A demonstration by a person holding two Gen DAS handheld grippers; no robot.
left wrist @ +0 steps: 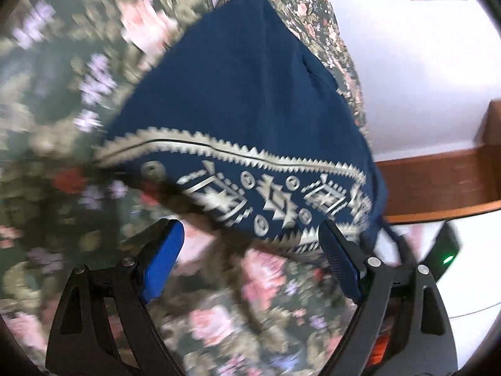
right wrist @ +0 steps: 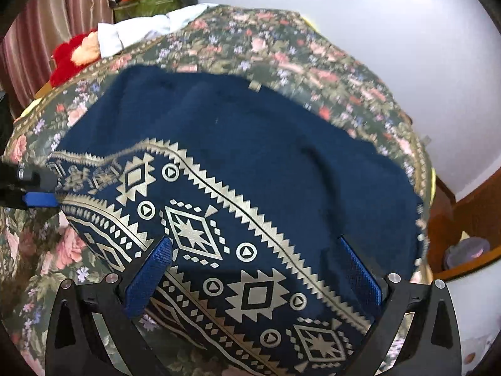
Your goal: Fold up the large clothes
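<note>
A navy garment [right wrist: 250, 144] with a cream geometric border [right wrist: 194, 235] lies spread on a floral bedspread [right wrist: 281, 50]. My right gripper [right wrist: 255, 269] hovers over the patterned border, jaws wide apart, and the cloth lies flat beneath them, unpinched. In the left wrist view the garment [left wrist: 238, 87] is blurred, and its patterned hem [left wrist: 269, 194] sits just ahead of my left gripper [left wrist: 252, 250]. That gripper is open with only bedspread between its blue fingers [left wrist: 162, 260]. The left gripper [right wrist: 40, 200] also shows at the garment's left corner in the right wrist view.
A wooden bed frame [left wrist: 438, 181] borders the bedspread on the right, over white floor [left wrist: 422, 62]. A red plush item [right wrist: 70, 56] and a white cloth [right wrist: 141, 29] lie at the far left corner. A black device with a green light [left wrist: 447, 250] sits right of my left fingers.
</note>
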